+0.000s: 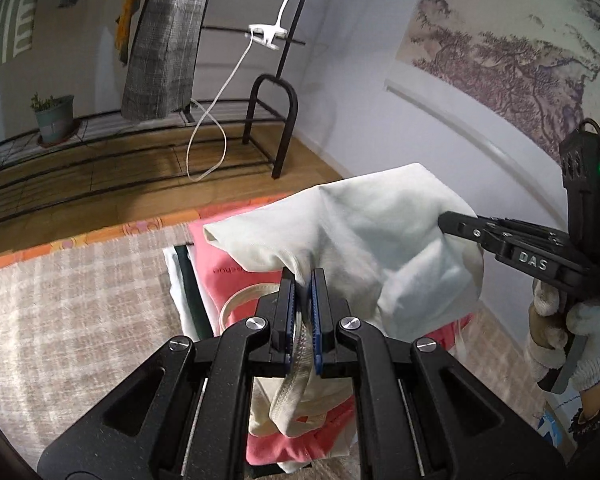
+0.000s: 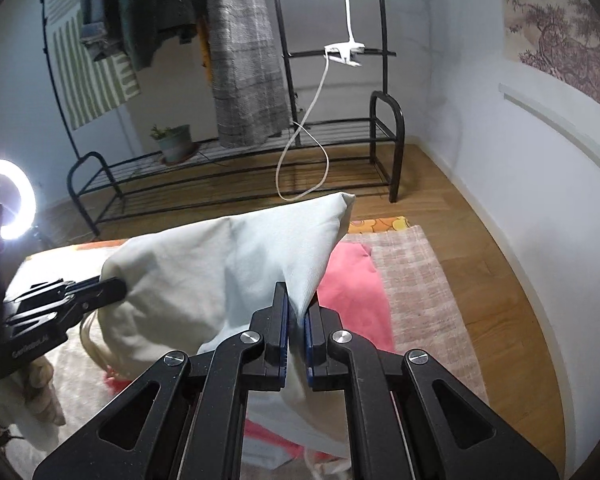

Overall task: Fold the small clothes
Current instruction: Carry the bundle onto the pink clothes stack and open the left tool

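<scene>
Left tongs (image 1: 302,292) and right tongs (image 2: 296,312) are each clamped on the cream garment (image 1: 380,240), held aloft over the pink garment (image 1: 236,276); fold unfinished, laying down remains.

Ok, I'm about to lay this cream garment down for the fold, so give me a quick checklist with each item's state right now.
1. Left gripper shut on cream garment: ok.
2. Right gripper shut on the same garment: ok.
3. Garment lifted between both grippers: ok.
4. Fabric spread flat without bunching: not ok, it sags and creases.
5. Landing spot free: not ok, pink garment lies beneath on the plaid blanket.
6. Far hem free of snags: cannot tell.
</scene>
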`<state>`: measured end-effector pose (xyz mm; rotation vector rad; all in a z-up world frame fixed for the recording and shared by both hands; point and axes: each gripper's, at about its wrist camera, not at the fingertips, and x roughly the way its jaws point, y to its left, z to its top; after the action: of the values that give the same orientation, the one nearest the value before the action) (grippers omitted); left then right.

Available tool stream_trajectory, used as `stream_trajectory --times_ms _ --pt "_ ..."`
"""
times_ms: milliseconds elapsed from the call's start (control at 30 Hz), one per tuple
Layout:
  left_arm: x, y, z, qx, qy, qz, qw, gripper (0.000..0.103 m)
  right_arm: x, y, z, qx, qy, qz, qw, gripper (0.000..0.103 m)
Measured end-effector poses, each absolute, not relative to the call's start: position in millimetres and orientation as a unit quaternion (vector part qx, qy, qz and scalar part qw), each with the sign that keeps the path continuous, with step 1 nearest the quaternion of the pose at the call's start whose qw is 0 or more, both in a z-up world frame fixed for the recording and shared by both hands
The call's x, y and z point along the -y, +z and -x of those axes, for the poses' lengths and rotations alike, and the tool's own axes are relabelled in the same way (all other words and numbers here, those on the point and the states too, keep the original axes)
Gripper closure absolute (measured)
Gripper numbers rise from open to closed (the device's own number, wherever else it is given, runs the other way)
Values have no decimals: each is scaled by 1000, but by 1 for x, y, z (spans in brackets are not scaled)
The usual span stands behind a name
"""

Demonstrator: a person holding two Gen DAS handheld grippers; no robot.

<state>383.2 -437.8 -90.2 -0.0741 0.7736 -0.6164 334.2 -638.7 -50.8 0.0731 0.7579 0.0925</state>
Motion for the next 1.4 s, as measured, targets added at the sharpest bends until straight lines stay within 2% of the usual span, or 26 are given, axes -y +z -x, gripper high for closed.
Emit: stream_trajectory --times_ms 267,433,633,967,1400 --pt "435 -110 -393 -406 -277 52 869 97 642 -77 -350 -390 14 -23 920 98" --pt "437 -113 -387 -414 -272 29 868 80 640 -83 -350 -400 -10 -4 917 97" --pt "437 -103 -367 -402 -275 12 874 80 641 -70 -340 -391 -22 -7 920 97" --pt "412 -41 -307 -345 -283 -6 895 80 631 -15 -294 -357 -24 -13 934 97" --pt "342 50 -195 -278 -292 -12 915 79 561 63 -179 -305 1 -6 952 97"
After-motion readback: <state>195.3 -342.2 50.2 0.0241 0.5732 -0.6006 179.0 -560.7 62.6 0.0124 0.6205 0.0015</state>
